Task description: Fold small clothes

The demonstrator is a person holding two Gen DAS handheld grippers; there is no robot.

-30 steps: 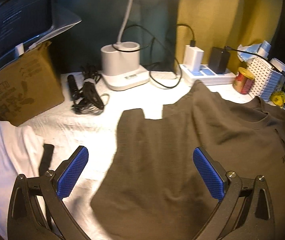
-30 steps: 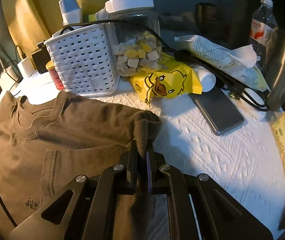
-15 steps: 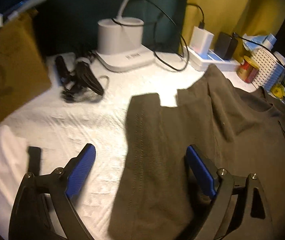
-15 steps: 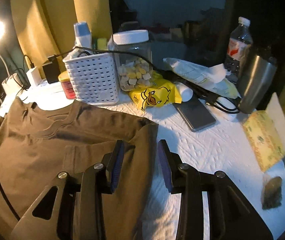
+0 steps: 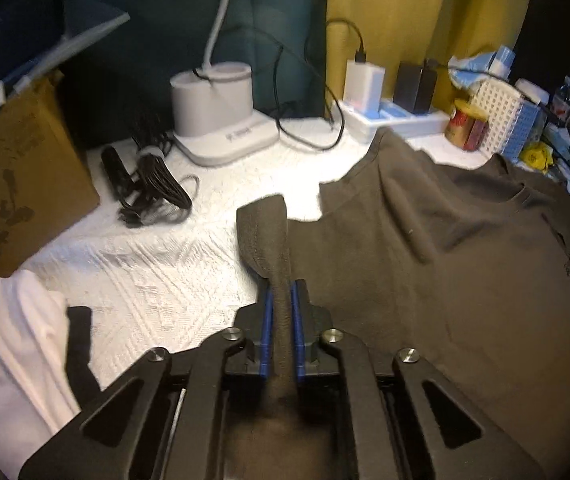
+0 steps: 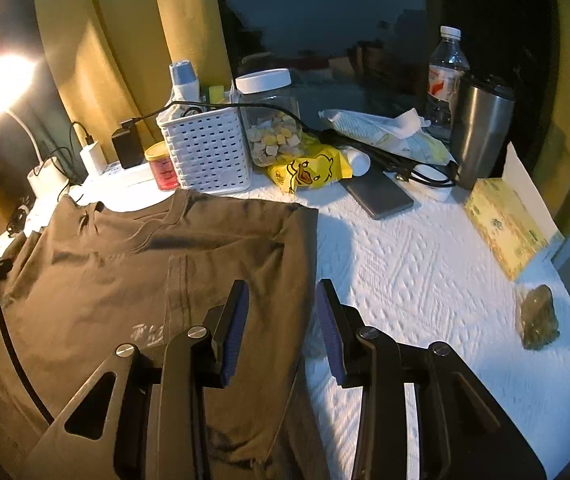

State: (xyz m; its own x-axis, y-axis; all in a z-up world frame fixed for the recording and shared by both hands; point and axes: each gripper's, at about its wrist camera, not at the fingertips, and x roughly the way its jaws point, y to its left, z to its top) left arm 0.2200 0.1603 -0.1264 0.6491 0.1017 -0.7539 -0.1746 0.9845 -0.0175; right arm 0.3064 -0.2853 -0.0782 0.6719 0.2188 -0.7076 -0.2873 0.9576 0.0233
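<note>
A dark brown T-shirt point(image 5: 465, 280) lies spread on the white textured table cover point(image 5: 157, 280), collar toward the far right. My left gripper point(image 5: 281, 300) is shut on the shirt's left sleeve point(image 5: 265, 232), which stands pinched up between the blue pads. In the right wrist view the same shirt point(image 6: 145, 264) lies flat with its right side folded in along a straight edge. My right gripper point(image 6: 281, 300) is open and empty, hovering above that folded edge.
A white lamp base point(image 5: 221, 116), a black cable bundle point(image 5: 153, 184), a cardboard box point(image 5: 21, 184) and a white cloth point(image 5: 9, 344) lie left. A white basket point(image 6: 209, 152), jar point(image 6: 273, 120), phone point(image 6: 377, 196), steel tumbler point(image 6: 481, 128) and tissue box point(image 6: 505, 228) crowd the right.
My left gripper moved to the sleeve and closed on it. My right gripper let go of the shirt's right edge, opened and lifted back; that side now lies folded flat.
</note>
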